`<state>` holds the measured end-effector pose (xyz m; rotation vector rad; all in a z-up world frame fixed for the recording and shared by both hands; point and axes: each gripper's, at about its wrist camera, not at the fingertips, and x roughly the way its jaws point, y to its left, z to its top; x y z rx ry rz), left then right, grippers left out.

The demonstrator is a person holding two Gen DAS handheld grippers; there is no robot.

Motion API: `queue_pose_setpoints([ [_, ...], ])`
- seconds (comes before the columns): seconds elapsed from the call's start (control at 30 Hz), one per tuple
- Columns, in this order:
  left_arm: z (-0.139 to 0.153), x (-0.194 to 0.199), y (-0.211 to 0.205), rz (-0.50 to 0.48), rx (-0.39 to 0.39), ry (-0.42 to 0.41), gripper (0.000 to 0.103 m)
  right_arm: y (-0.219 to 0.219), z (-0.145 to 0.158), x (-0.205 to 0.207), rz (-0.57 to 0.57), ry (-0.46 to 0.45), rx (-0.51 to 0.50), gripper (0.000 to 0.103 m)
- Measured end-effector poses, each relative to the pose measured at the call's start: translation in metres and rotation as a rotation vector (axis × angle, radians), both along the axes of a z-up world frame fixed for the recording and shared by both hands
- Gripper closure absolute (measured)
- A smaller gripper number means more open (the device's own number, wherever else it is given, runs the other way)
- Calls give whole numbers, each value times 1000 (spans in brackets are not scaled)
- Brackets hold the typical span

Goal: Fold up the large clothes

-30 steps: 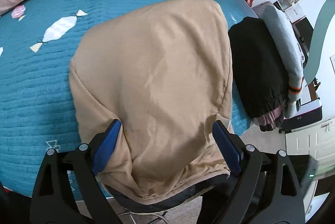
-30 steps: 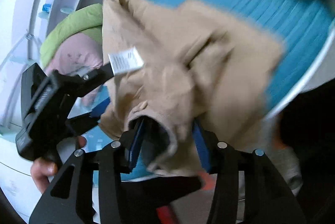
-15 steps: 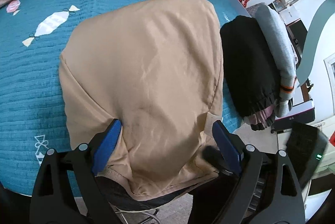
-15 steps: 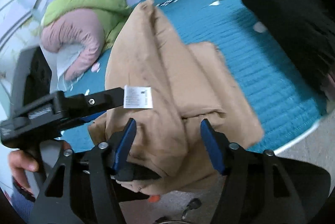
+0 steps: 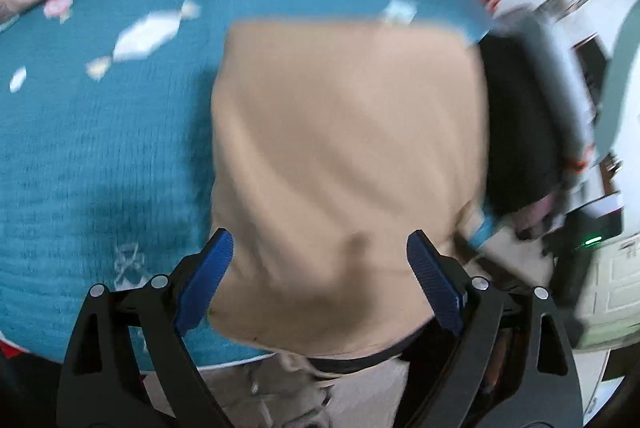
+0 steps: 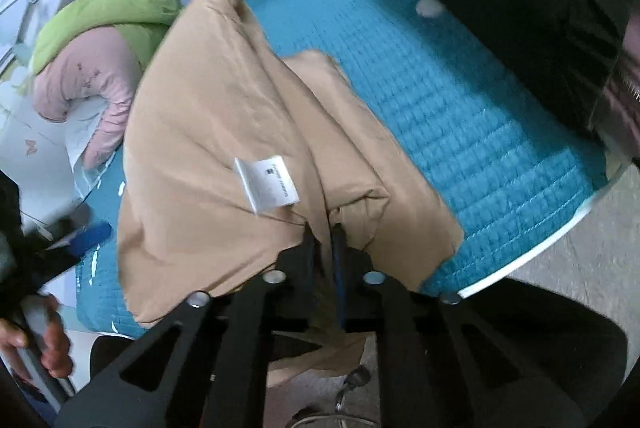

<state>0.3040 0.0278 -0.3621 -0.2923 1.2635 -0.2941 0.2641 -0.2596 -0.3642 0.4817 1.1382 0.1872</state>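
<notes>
Currently, garment: tan garment [image 5: 344,156] lies on the teal bed [image 5: 100,156], hanging over its near edge.
Right gripper [image 6: 323,228]: fingers pinched on the garment's near hem.
Left gripper [image 5: 320,268]: fingers wide, empty, above the same edge.
Long axis: straight away from both grippers.

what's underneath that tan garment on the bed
The tan garment lies on the teal quilt, its near edge hanging off the bed. Whatever else sits beneath it is covered.

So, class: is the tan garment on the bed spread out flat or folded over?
Folded: the tan garment lies in overlapping layers, its white label showing, on the teal bedspread.
</notes>
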Motion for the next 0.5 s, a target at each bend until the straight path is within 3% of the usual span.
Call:
queue_pose_setpoints([
  [0.03,-8,1,-1,-5,1,14,15,1,4,1,-13,5,-2,74],
  [0.1,-18,0,-9,-24,7,38,15,-3,16,-4,-50,-11,-18,47],
  [0.2,-23,-2,-22,-50,29,20,15,-5,27,-7,-65,-29,-90,23],
  [0.27,-25,1,-22,-47,24,24,15,-7,16,-1,-64,5,-83,23],
  [0.37,-26,4,-21,-48,16,30,15,-22,-21,11,-122,126,127,22],
  [0.5,-27,5,-15,-55,19,33,15,-31,-48,16,-152,197,293,18],
])
